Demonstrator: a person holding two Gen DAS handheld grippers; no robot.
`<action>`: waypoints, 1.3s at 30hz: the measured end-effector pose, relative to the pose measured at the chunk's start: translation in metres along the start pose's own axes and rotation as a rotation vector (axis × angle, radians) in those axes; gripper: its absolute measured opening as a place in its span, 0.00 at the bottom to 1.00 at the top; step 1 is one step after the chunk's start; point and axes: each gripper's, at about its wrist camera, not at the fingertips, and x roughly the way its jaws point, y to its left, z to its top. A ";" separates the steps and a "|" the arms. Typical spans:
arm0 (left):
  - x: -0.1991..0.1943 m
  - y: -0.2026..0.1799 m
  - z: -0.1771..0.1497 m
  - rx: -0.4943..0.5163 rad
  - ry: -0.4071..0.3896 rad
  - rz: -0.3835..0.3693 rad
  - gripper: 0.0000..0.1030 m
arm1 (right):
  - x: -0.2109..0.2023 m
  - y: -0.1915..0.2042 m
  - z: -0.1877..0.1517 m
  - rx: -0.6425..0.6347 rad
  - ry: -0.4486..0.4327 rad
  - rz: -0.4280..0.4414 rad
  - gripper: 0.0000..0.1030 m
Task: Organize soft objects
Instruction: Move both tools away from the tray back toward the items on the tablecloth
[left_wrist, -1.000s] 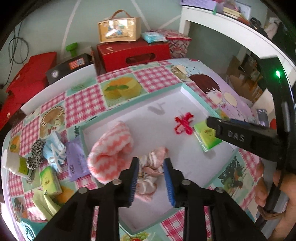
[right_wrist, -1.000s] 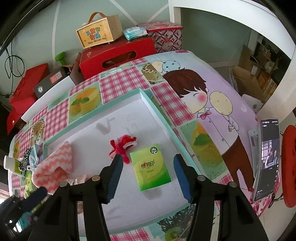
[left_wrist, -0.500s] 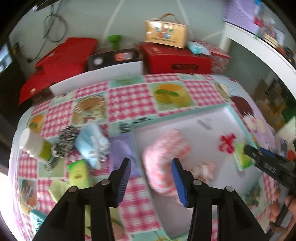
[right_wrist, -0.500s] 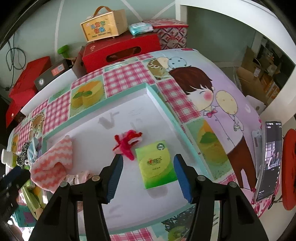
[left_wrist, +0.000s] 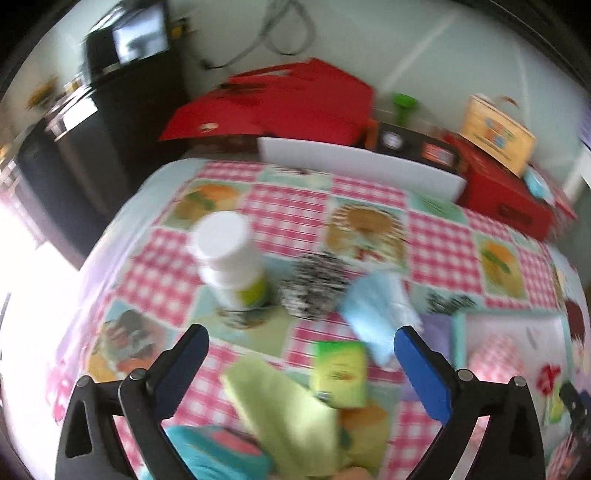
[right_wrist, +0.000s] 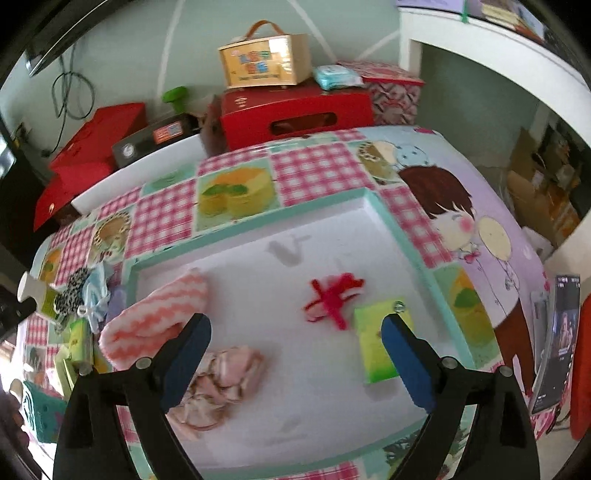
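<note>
We find the left gripper (left_wrist: 301, 349) with jaws just opened wide, empty, a green packet (left_wrist: 338, 373) between its fingers. The right gripper (right_wrist: 295, 336) likewise just opened, empty above the tray (right_wrist: 388, 218).

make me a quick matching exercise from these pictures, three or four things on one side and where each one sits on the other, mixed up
Things:
1. pink zigzag towel
2. white bottle
3. phone
4. red string bow

Places:
A. propped at the table's right edge
B. left part of the white tray
C. on the tablecloth left of the tray
D. middle of the tray, beside the green tissue pack

Pairs: 1-B, 2-C, 3-A, 4-D
</note>
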 end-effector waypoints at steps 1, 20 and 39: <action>0.000 0.008 0.001 -0.022 -0.002 0.010 0.99 | -0.001 0.004 0.000 -0.009 -0.003 0.003 0.91; 0.002 0.081 0.002 -0.222 -0.012 0.025 1.00 | -0.018 0.102 -0.011 -0.194 -0.099 0.171 0.91; 0.009 0.139 -0.003 -0.374 -0.012 -0.002 1.00 | 0.003 0.170 -0.028 -0.328 -0.038 0.305 0.91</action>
